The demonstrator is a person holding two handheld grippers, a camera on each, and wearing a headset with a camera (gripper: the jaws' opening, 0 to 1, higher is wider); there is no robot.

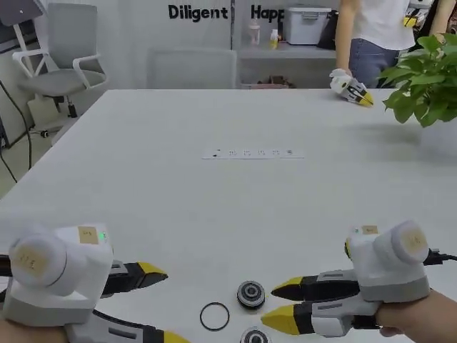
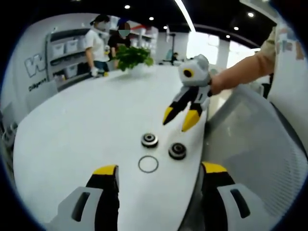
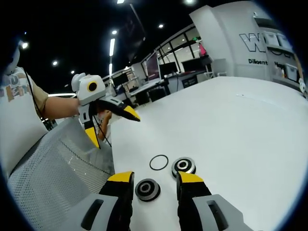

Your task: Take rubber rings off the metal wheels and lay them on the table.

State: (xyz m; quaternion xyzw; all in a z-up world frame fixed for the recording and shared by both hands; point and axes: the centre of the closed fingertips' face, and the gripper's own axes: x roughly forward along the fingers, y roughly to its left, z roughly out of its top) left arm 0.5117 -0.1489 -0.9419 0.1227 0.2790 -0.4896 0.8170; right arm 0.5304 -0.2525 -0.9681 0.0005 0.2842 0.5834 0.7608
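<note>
Two small metal wheels lie near the table's front edge, one farther in and one at the edge. A loose black rubber ring lies flat just left of them. My left gripper hangs open to the left of the ring. In the left gripper view the ring is just ahead of my open left gripper, with both wheels beyond. My right gripper is open on the right, and its tips straddle the darker-rimmed near wheel without touching it.
A person stands at the table's far side with a gloved hand on it. A green plant is at the far right, an office chair at the far left. Flush sockets sit mid-table. A mesh chair back is close behind the front edge.
</note>
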